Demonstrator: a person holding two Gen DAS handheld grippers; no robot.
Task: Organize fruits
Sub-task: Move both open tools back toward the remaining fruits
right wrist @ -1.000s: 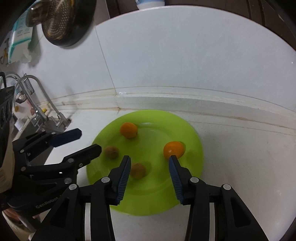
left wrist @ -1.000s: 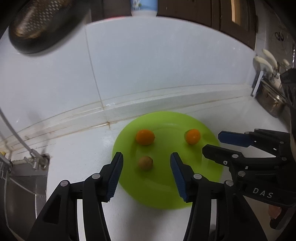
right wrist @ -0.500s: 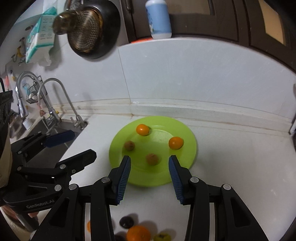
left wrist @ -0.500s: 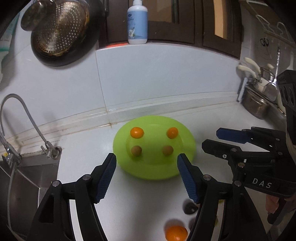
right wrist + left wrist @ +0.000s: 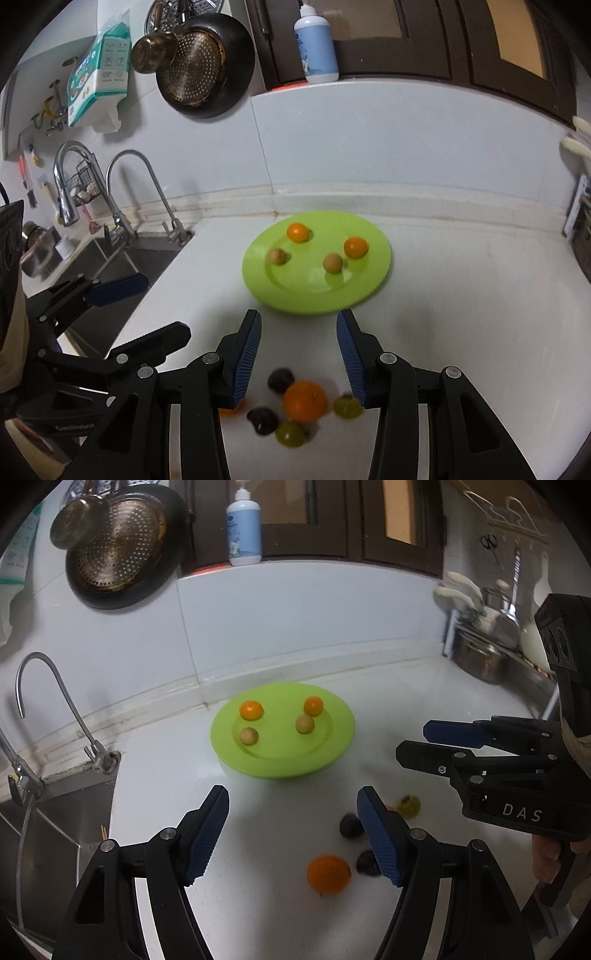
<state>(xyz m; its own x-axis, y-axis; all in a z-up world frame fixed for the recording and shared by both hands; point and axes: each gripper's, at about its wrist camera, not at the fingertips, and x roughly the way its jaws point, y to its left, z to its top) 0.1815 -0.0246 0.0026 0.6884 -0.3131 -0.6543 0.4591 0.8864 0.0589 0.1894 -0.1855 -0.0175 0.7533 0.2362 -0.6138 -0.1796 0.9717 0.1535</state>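
Fruits [image 5: 251, 710] on green plate [image 5: 340, 738], "DAS" tool [image 5: 428, 742]

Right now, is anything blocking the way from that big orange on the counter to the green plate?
Nothing visible does. The big orange lies on bare white counter with dark and green fruits beside it, and the stretch toward the green plate is open. The right gripper hangs above that stretch, jaws open and holding nothing.

White countertop [image 5: 461, 295], green plate [image 5: 373, 273], loose fruits [image 5: 305, 400] nearer
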